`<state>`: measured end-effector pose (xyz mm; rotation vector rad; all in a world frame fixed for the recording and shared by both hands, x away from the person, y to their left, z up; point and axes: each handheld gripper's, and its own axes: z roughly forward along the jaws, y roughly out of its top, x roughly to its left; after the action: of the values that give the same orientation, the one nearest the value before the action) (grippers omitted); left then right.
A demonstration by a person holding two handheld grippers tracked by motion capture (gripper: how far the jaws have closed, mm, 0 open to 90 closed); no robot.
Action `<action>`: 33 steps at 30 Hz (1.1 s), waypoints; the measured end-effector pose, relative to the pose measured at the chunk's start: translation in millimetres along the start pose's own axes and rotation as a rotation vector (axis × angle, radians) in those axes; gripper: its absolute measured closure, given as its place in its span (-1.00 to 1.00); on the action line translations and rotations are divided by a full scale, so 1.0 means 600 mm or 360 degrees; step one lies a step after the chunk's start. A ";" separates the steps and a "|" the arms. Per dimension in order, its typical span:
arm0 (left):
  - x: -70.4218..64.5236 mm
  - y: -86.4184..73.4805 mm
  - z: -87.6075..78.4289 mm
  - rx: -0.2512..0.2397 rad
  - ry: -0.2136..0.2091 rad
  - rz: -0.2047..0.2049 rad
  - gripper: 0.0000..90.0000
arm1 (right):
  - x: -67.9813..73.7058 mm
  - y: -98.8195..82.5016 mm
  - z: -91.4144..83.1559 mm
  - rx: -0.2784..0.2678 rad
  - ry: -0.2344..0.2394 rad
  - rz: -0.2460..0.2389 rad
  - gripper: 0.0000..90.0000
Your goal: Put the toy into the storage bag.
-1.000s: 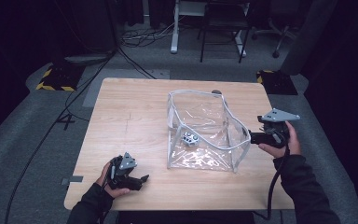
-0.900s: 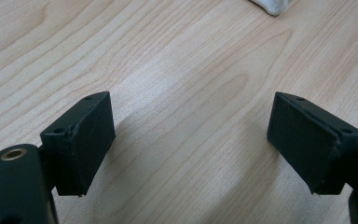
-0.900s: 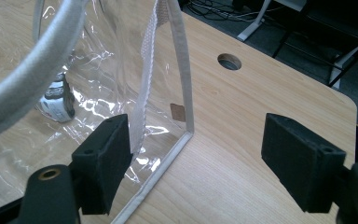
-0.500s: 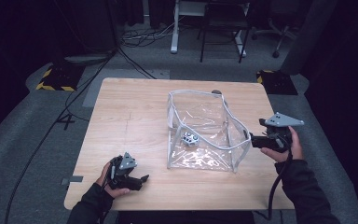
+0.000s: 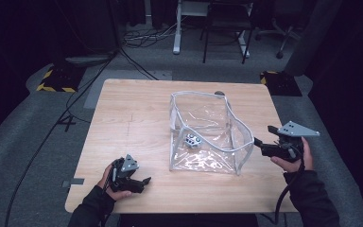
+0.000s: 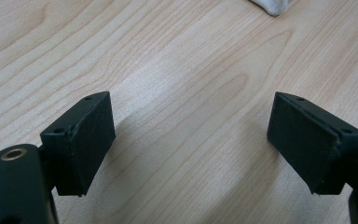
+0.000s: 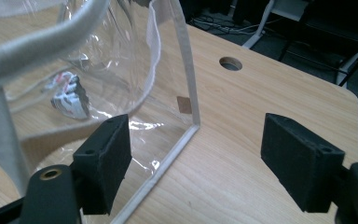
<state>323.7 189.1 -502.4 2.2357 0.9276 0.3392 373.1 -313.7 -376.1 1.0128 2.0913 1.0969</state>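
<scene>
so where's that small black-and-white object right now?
In the high view the small black-and-white object lies on the floor of the clear bag mid-table; the right gripper view has it behind the bag's wall at left.

Both sleeves point(image 5: 312, 198) are dark. Each black tool point(image 5: 143, 181) carries a grey three-cornered plate point(image 5: 297, 128). A black cable point(image 5: 283, 196) trails from the right one.

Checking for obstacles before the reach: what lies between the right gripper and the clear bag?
Nothing but bare wooden table: in the high view a short gap separates the right gripper from the clear bag.
</scene>
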 end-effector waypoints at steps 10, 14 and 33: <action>0.000 0.000 0.000 -0.0002 -0.0002 -0.0002 -0.66 | -0.003 -0.028 0.005 0.0081 -0.0038 -0.0030 -0.45; 0.000 0.000 0.000 -0.0001 -0.0002 -0.0001 -0.66 | -0.002 -0.045 0.011 0.0133 -0.0042 -0.0058 -0.46; 0.000 0.000 0.000 -0.0002 0.0002 0.0000 -0.66 | -0.002 -0.095 0.030 0.0262 -0.0040 -0.0085 -0.46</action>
<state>323.7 189.0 -502.5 2.2347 0.9280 0.3406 366.6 -328.4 -433.4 1.0350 2.2038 0.8931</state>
